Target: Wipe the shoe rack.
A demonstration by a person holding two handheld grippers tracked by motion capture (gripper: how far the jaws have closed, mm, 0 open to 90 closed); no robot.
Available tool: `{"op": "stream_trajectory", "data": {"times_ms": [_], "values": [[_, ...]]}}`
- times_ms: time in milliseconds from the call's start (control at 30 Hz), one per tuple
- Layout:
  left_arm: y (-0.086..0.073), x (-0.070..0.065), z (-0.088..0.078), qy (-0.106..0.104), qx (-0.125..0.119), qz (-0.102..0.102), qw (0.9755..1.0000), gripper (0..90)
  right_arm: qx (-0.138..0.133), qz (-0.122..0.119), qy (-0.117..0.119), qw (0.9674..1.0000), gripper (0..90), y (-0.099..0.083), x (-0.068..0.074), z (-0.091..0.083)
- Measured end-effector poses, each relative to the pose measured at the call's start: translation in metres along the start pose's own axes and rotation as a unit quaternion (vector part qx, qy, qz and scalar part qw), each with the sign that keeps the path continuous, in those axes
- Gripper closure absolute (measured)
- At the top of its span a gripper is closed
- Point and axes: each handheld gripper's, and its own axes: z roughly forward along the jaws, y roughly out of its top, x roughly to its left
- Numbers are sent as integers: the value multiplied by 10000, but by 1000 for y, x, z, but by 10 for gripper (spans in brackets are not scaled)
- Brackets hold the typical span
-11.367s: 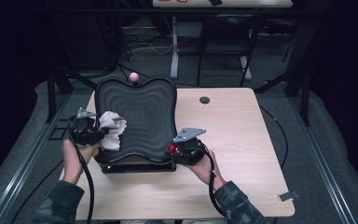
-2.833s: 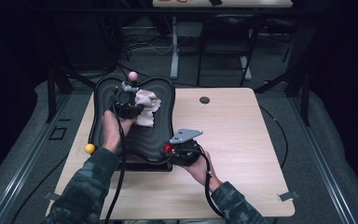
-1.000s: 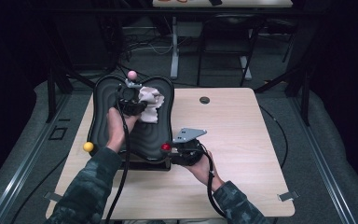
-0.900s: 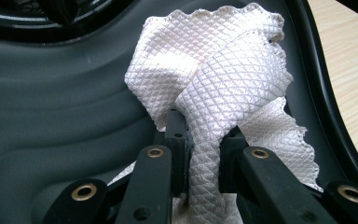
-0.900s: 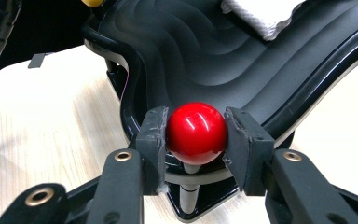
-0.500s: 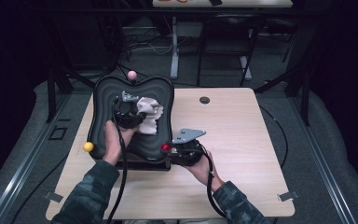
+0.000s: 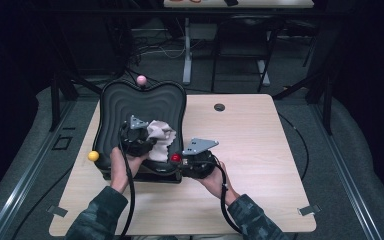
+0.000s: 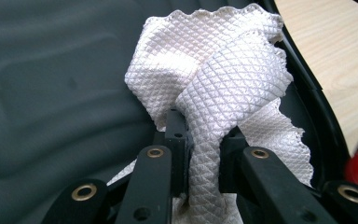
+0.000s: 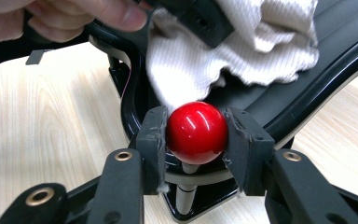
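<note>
The left fingers (image 8: 200,149) are clamped on a white cloth (image 8: 214,70) lying on the black tray (image 7: 145,100); the right fingers (image 9: 196,140) pinch its red knob (image 9: 196,132), steadying it. Wiping looks underway; next, sweep the cloth across unwiped ridges on the table (image 7: 260,135).

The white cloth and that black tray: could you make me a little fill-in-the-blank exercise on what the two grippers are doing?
1. The left gripper is shut on a white ____.
2. The right gripper clamps a ball coloured ____.
3. The cloth rests on a black ____.
4. At the tray's far edge sits a ball coloured ____.

Missing words: cloth; red; tray; pink
</note>
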Motion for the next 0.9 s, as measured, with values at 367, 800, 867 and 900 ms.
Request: {"op": "stream_trajectory", "data": {"times_ms": [367,800,867,900], "values": [[-12,-11,-3,42,3,124,9999,792,-11,-9,13,10000,603,1,0,2],[31,1,14,170,-103,226,9995,790,18,20,40,10000,602,1,0,2],[38,3,16,204,-105,226,9995,790,28,23,27,10000,602,1,0,2],[42,5,18,237,-111,244,9994,790,26,22,30,10000,602,1,0,2]]}}
